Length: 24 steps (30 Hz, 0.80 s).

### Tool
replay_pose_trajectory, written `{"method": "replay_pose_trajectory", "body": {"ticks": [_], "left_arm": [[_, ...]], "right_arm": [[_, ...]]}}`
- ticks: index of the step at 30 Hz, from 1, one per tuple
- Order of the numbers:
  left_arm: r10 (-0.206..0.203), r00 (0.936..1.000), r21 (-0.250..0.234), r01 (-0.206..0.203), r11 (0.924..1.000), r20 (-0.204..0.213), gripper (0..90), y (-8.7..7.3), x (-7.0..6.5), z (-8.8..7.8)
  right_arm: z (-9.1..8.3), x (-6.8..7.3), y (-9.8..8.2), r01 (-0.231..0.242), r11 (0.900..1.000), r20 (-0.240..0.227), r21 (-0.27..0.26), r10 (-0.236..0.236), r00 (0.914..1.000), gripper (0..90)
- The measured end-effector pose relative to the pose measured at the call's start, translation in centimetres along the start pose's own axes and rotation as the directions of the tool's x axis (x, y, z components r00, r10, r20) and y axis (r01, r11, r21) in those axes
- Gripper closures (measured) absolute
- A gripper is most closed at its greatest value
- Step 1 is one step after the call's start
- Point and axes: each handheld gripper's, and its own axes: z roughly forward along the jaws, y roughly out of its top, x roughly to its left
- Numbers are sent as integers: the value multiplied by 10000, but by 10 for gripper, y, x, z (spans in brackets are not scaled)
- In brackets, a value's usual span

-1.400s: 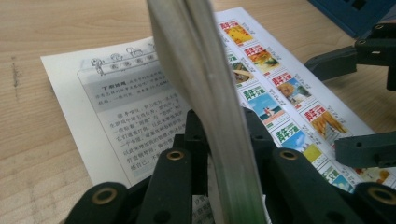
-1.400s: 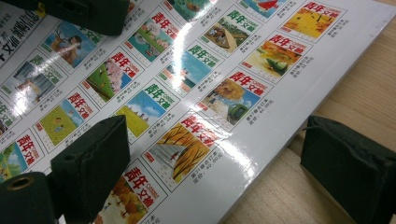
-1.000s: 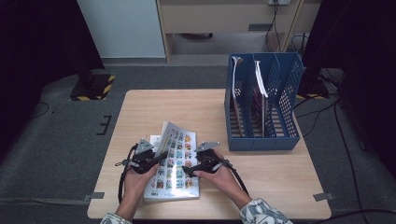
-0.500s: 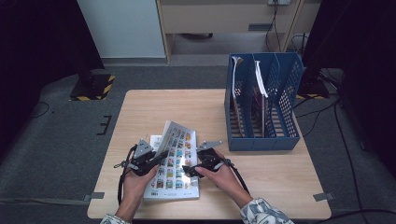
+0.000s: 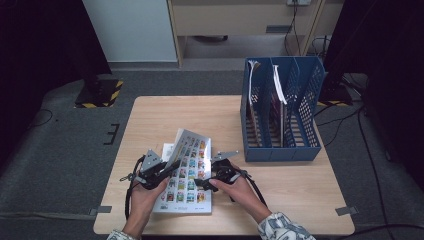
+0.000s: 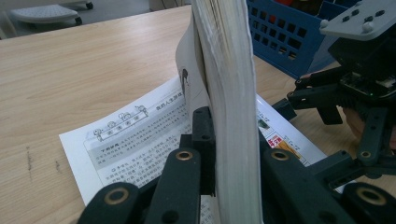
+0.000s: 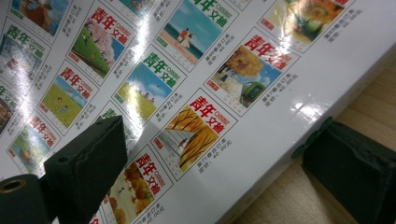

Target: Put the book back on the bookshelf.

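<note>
On the table, left claw [image 6: 219,186] clamps magazine pages [image 6: 229,93] (thick sheaf) — lifted upright.

lifted pages [image 5: 186,144] swung left, left claw [image 5: 167,170] slightly shifted

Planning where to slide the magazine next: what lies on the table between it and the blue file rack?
Bare wood. In the high view, nothing lies between the magazine and the rack; only the right claw sits at the magazine's edge.

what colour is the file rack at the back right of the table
Blue, with perforated walls. The file rack shows best in the high view.
</note>
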Motion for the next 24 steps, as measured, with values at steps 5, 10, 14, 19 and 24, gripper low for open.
{"method": "replay_pose_trajectory", "body": {"ticks": [5,10,14,19,24], "left_arm": [[-122,9999,-37,122,9999,83,812,0,2,0],[-332,9994,12,332,9994,108,810,-3,7,2],[-792,9968,228,790,9966,82,800,-10,16,7],[-1145,9933,640,1152,9913,-141,779,-18,25,15],[-1594,9823,720,1668,9834,-985,640,-23,37,17]], "right_arm": [[0,1,0,40,9999,-86,92,-39,10000,62],[1,0,0,133,9999,-86,81,-132,9999,59],[1,0,-1,247,9997,-49,19,-247,9997,62],[2,1,-1,355,9993,33,68,-355,9994,66],[2,2,-1,415,9991,145,56,-416,9990,65]]}}
